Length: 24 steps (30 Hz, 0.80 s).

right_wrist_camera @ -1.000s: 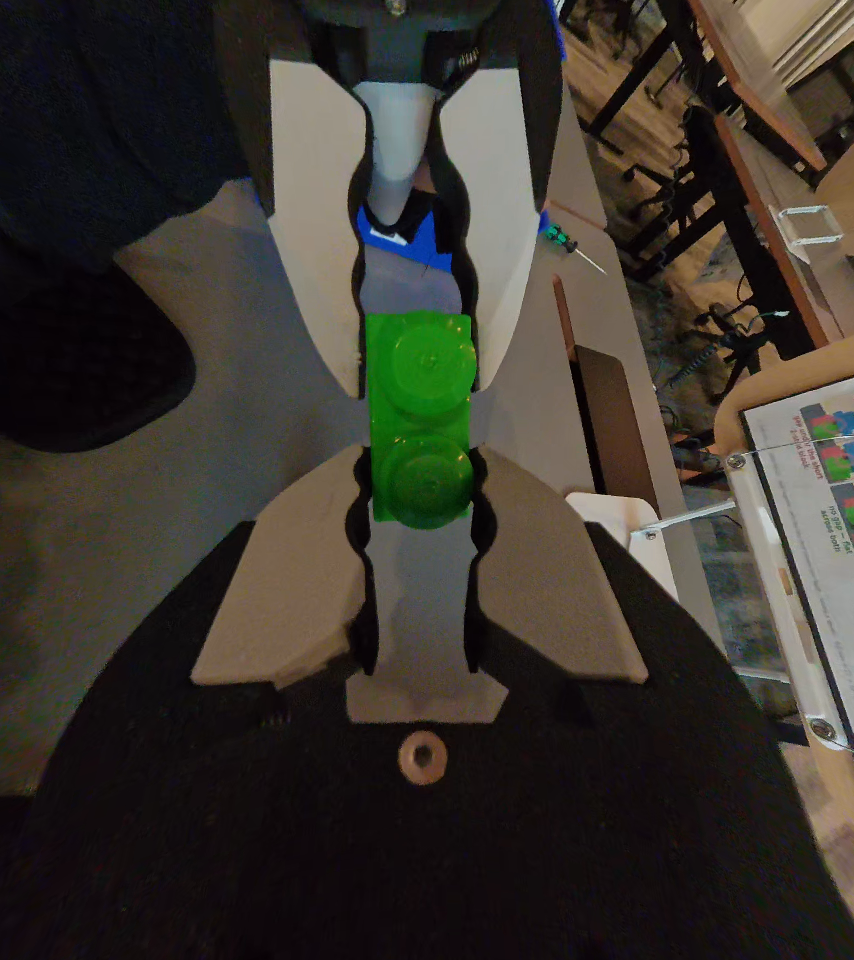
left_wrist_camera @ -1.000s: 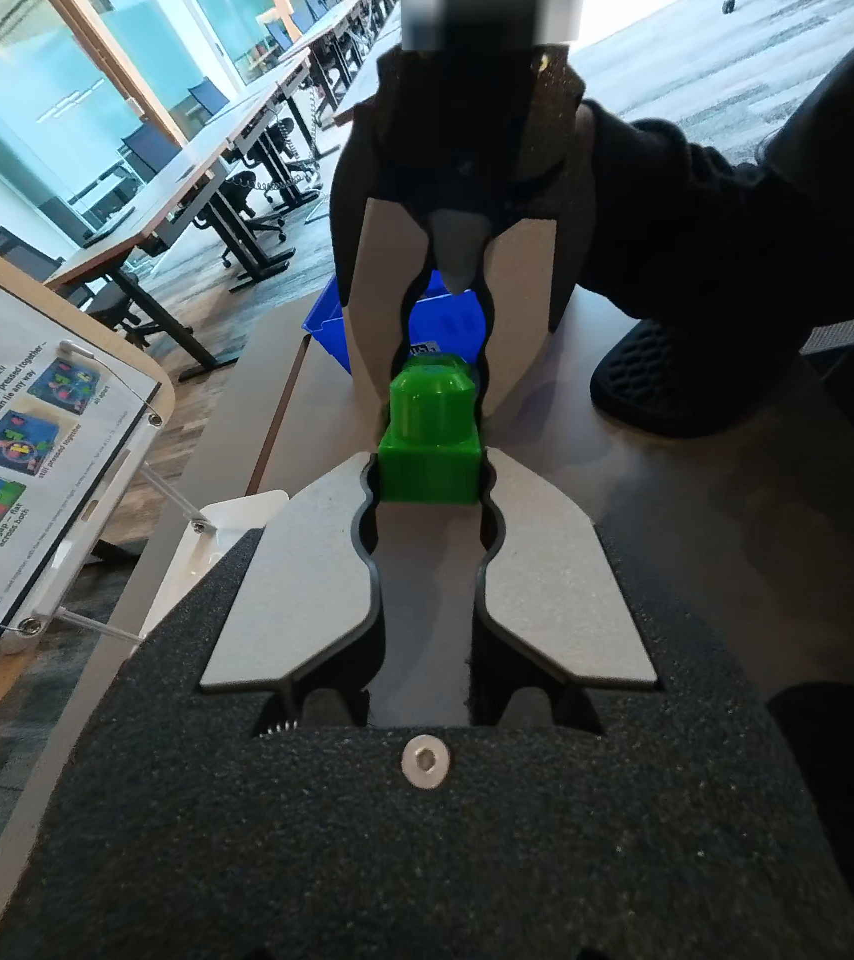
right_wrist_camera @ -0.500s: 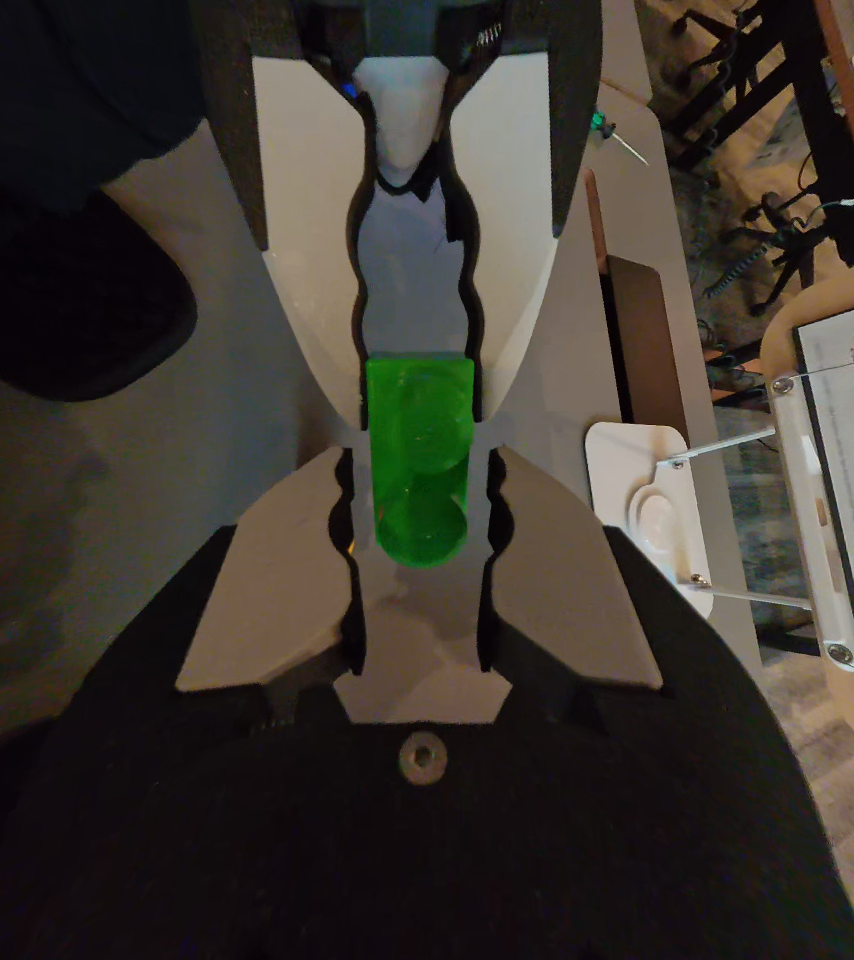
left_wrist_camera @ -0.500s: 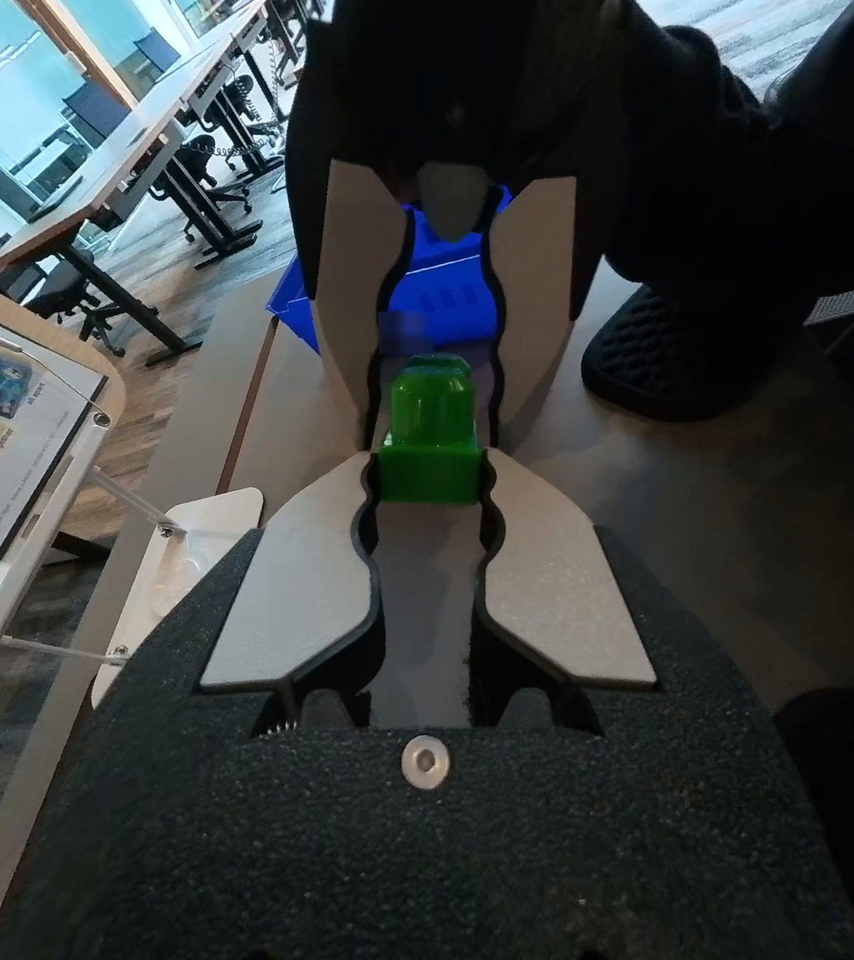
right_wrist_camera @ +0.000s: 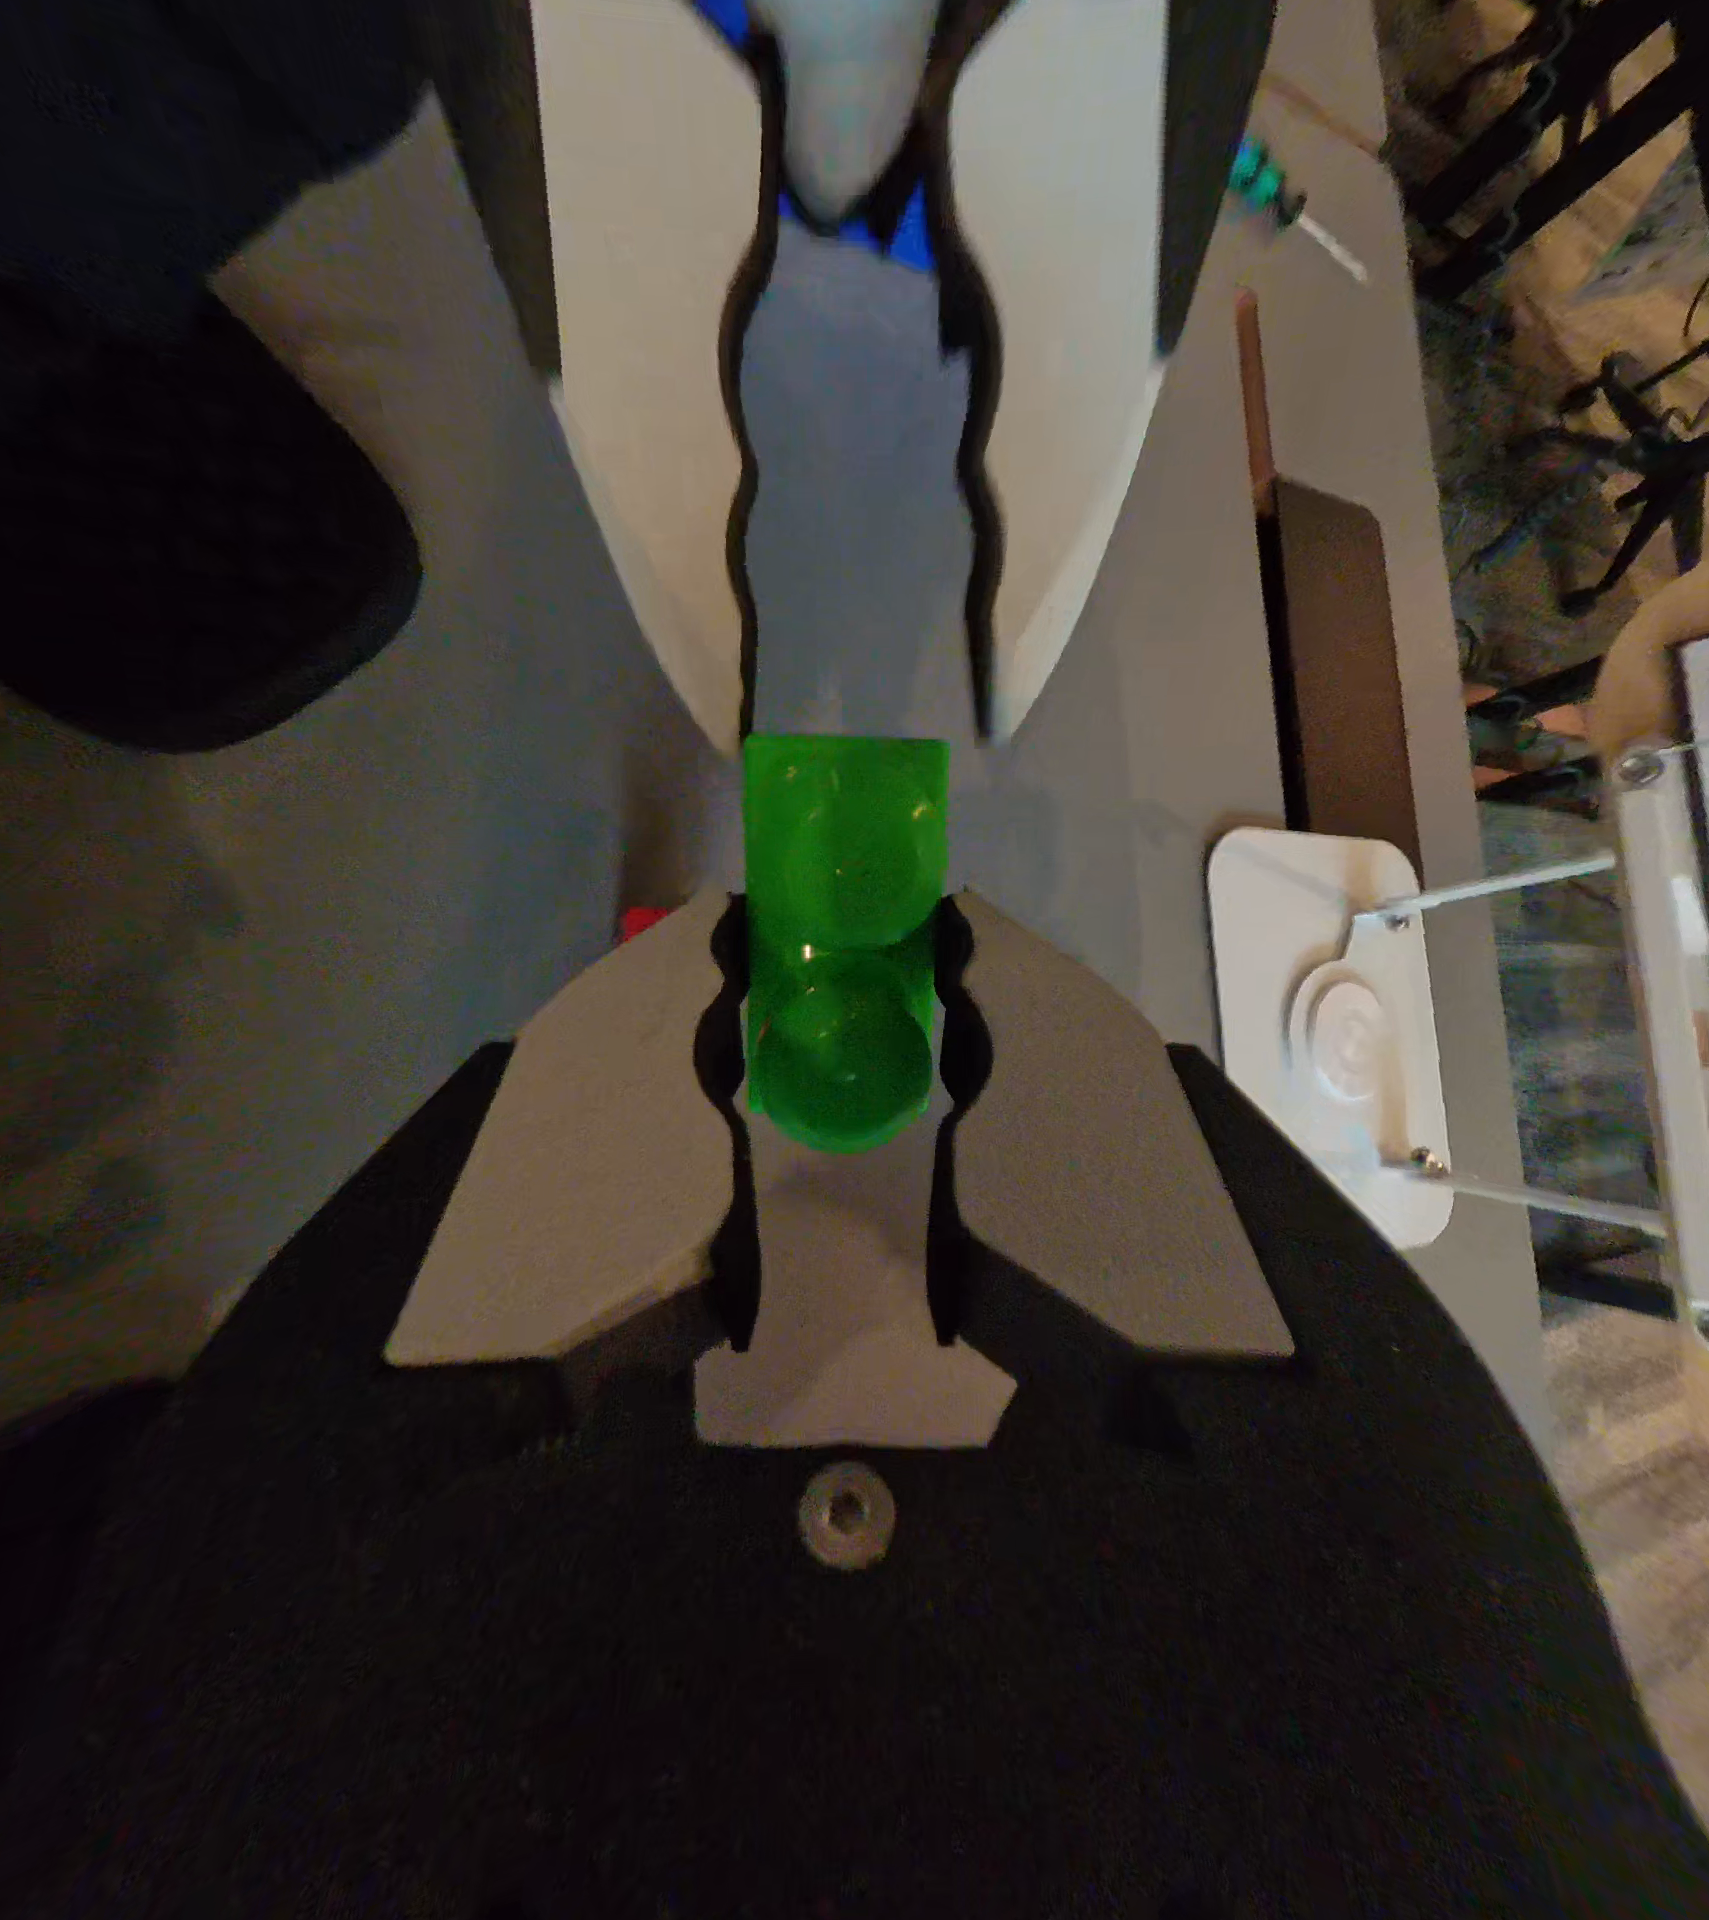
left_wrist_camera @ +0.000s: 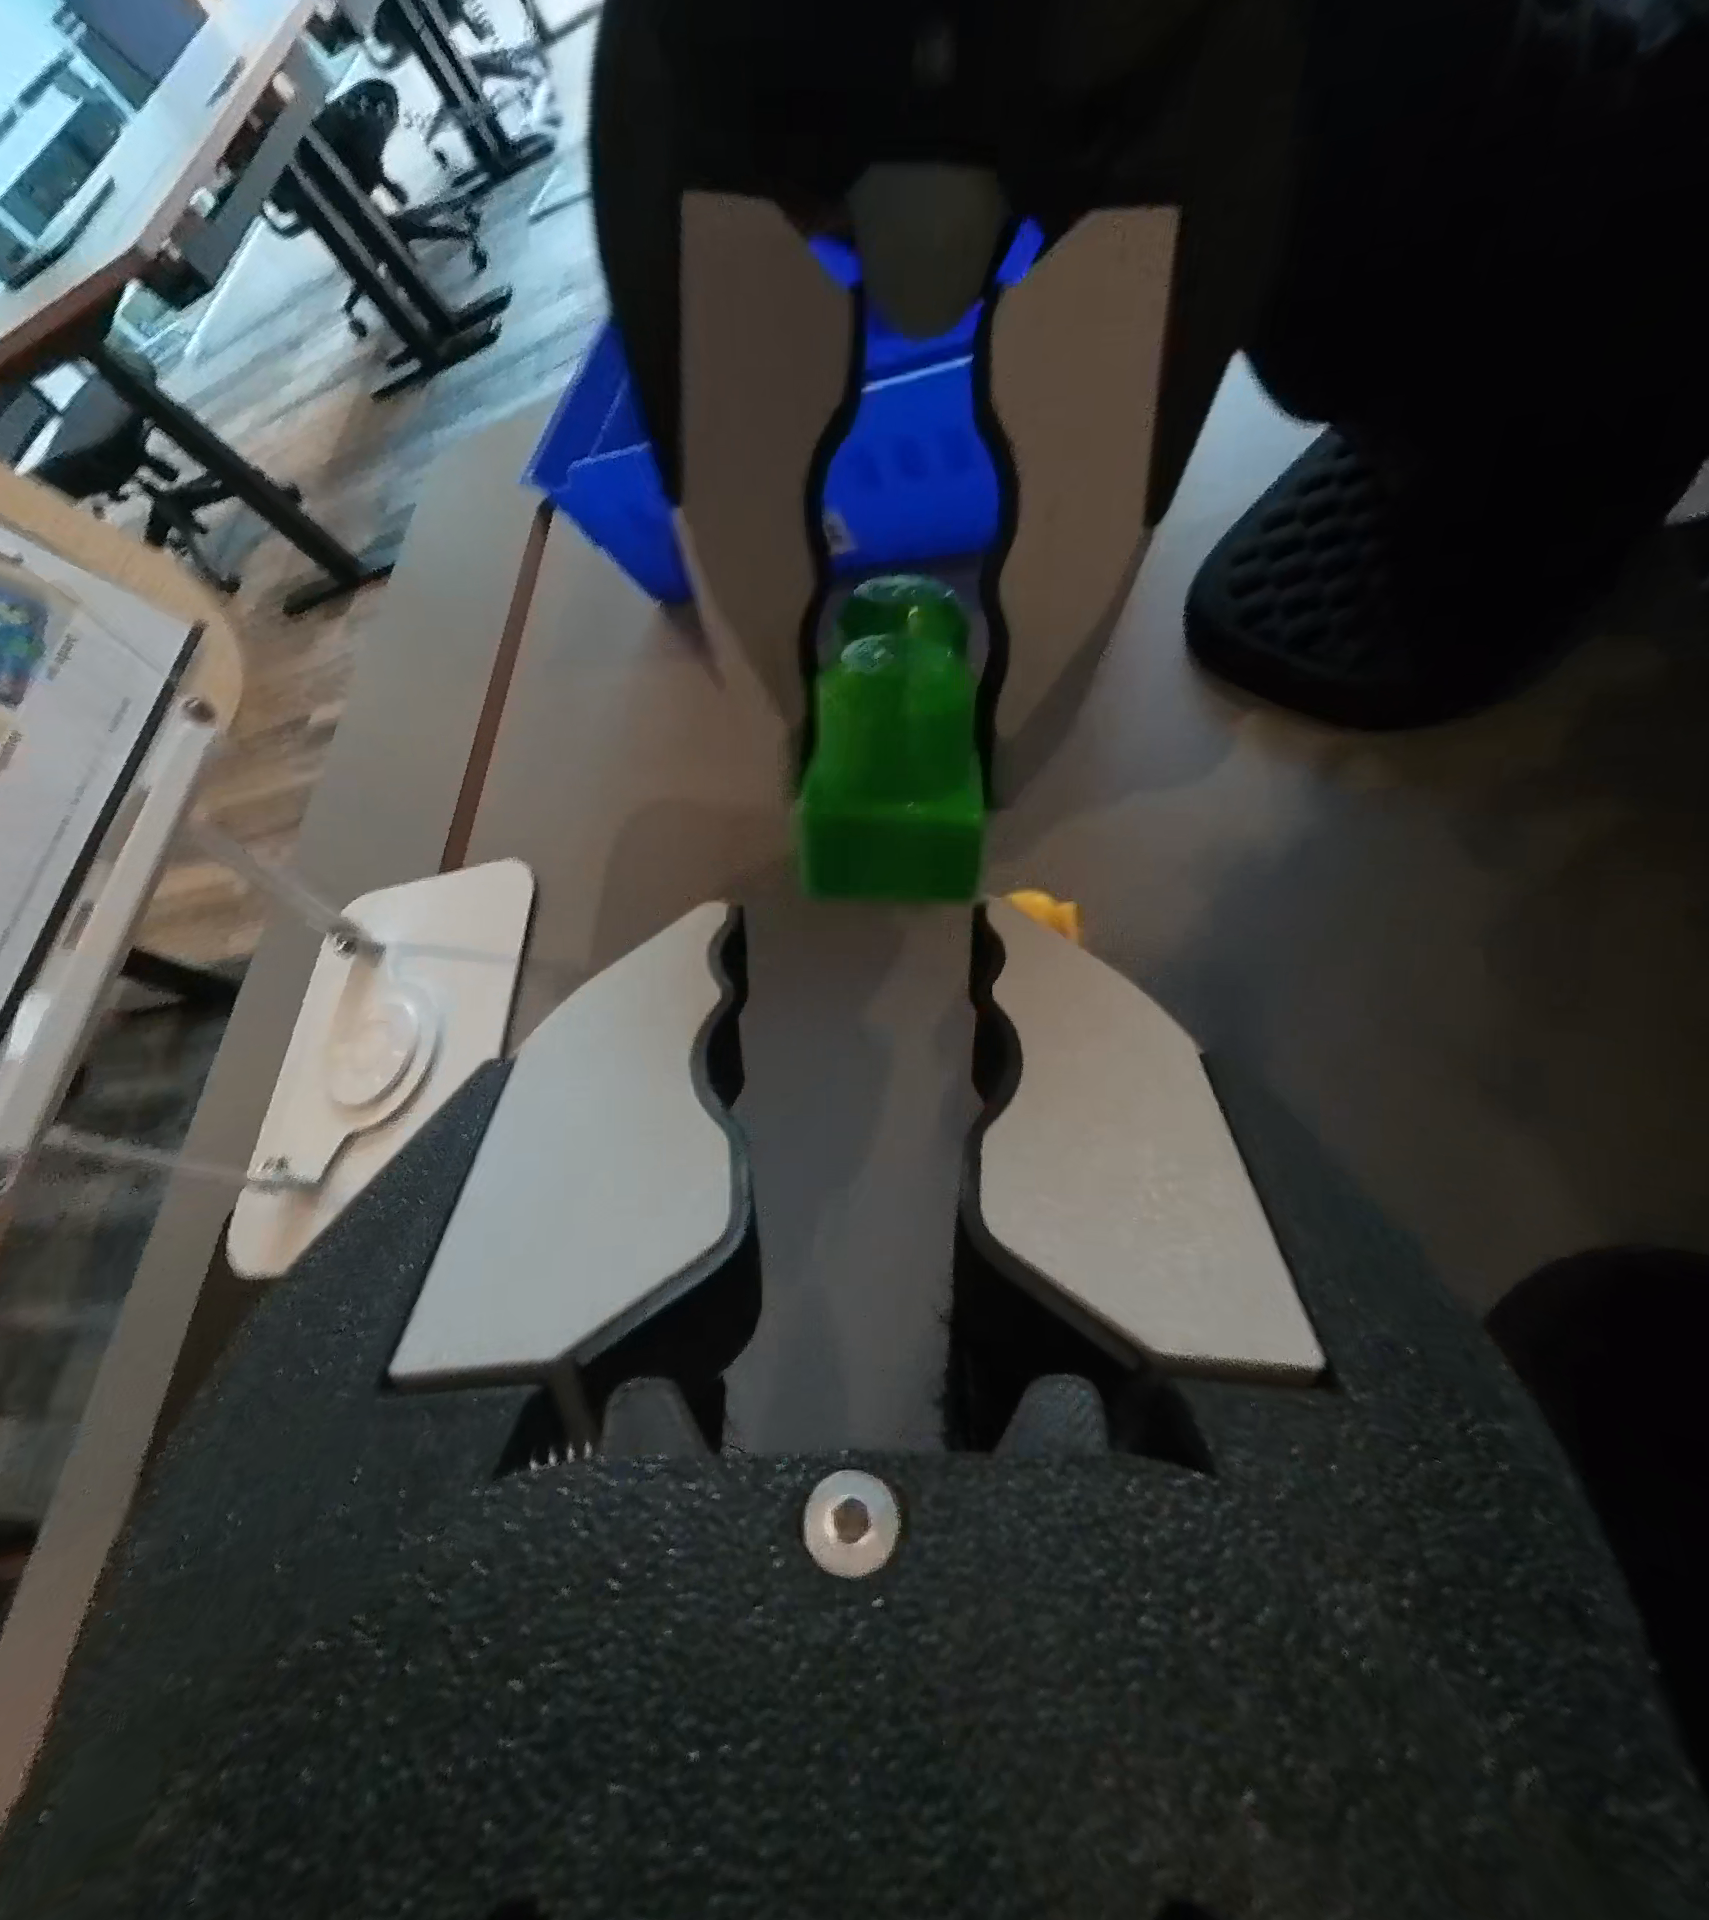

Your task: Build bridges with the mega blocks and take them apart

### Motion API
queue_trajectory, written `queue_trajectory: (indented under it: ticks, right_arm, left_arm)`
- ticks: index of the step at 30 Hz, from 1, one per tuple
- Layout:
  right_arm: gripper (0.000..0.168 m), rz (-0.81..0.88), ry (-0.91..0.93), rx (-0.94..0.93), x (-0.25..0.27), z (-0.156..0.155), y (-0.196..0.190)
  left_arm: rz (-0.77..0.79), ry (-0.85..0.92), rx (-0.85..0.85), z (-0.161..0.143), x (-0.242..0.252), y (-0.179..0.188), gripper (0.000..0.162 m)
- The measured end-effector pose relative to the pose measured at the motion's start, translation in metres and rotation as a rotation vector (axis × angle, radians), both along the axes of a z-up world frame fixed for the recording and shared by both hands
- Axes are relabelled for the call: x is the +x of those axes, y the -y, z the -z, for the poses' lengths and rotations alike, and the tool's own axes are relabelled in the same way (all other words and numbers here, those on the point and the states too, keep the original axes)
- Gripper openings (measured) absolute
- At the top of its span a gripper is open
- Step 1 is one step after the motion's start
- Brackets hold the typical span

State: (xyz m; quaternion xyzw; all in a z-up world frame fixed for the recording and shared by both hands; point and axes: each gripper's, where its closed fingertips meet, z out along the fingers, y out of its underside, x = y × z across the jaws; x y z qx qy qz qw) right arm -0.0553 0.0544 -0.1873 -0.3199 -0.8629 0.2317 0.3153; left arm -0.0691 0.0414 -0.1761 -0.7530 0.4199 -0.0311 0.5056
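Green plastic fills the middle of both wrist views: a two-stud green block [right_wrist_camera: 837, 935] sits pinched at its near end between the right gripper [right_wrist_camera: 839, 997] jaws, which are closed on its sides. The left gripper [left_wrist_camera: 855, 935] faces it from the opposite side, jaws parted about a block's width and holding nothing, with the block's far end just beyond their tips and apart from them. No bridge stands anywhere in view (only slivers of a yellow piece [left_wrist_camera: 1042, 914] and a red piece [right_wrist_camera: 642, 922] show beside the jaws), so whether this is building or dismantling cannot be told. Beyond, on the grey table [left_wrist_camera: 1452, 935], waits a blue bin [left_wrist_camera: 621, 499].
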Motion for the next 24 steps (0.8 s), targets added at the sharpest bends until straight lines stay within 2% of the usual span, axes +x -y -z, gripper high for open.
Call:
queue_trajectory:
  ticks: [6,10,15,24]
  right_arm:
    - [0.034,0.034,0.251,0.090,0.007,0.049,-0.007]
    - [0.034,0.040,0.387,0.094,0.009,0.078,-0.005]
    - [0.034,0.041,0.452,0.079,0.006,0.095,-0.002]
    - [0.034,0.036,0.504,0.082,0.006,0.109,-0.001]
  left_arm:
    - [-0.093,0.076,0.037,-0.018,-0.032,0.017,0.042]
    - [-0.071,0.114,0.013,-0.020,-0.037,0.034,0.054]
    - [-0.061,0.132,0.040,-0.026,-0.043,0.046,0.055]
    - [-0.080,0.107,0.068,-0.029,-0.050,0.051,0.055]
